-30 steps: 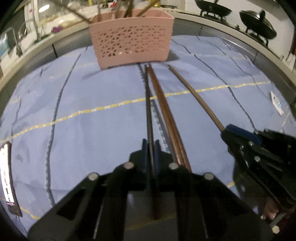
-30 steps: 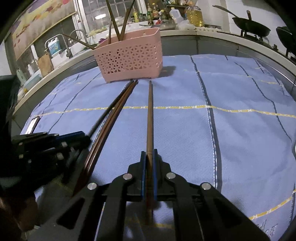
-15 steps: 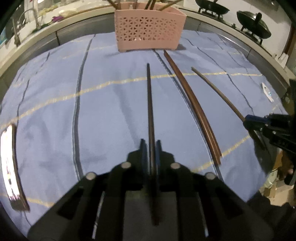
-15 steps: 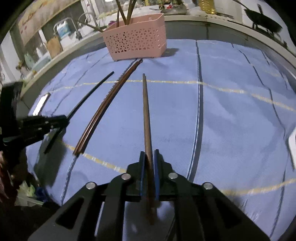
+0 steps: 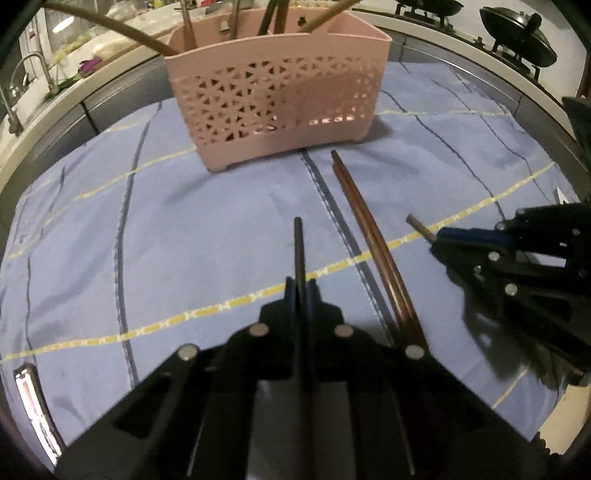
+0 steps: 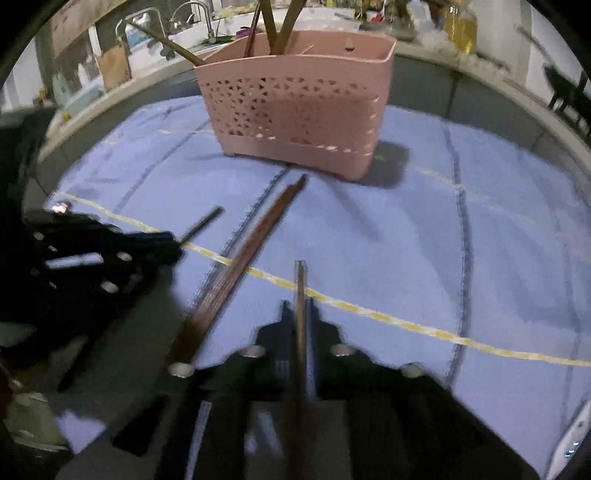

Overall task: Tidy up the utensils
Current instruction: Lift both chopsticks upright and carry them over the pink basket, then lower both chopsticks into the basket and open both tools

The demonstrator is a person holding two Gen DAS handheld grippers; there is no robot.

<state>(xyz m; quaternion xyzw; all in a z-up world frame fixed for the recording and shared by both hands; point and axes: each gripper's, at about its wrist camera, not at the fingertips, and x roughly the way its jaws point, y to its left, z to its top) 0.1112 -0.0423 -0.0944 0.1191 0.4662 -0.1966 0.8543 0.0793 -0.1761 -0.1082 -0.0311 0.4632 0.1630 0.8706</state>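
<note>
My left gripper [image 5: 300, 284] is shut on a black chopstick [image 5: 298, 243] that points toward the pink perforated basket [image 5: 280, 96]. My right gripper [image 6: 298, 306] is shut on a brown chopstick [image 6: 300, 288], also pointing at the basket [image 6: 303, 107]. Both are held above the blue cloth. A pair of brown chopsticks [image 5: 373, 240] lies on the cloth between the grippers, tips near the basket; it also shows in the right wrist view [image 6: 243, 258]. Several utensils stand in the basket. Each gripper shows in the other's view: the right one [image 5: 517, 258], the left one [image 6: 92, 251].
The blue cloth [image 5: 184, 221] with yellow and dark stripes covers the counter. A phone [image 5: 33, 406] lies at the cloth's near left edge. A sink tap [image 5: 29, 70] is at far left; woks [image 5: 517, 33] sit on a stove at far right.
Both grippers have lifted their chopsticks off the cloth and moved much closer to the basket, which now looms larger. The brown pair stays on the cloth.
</note>
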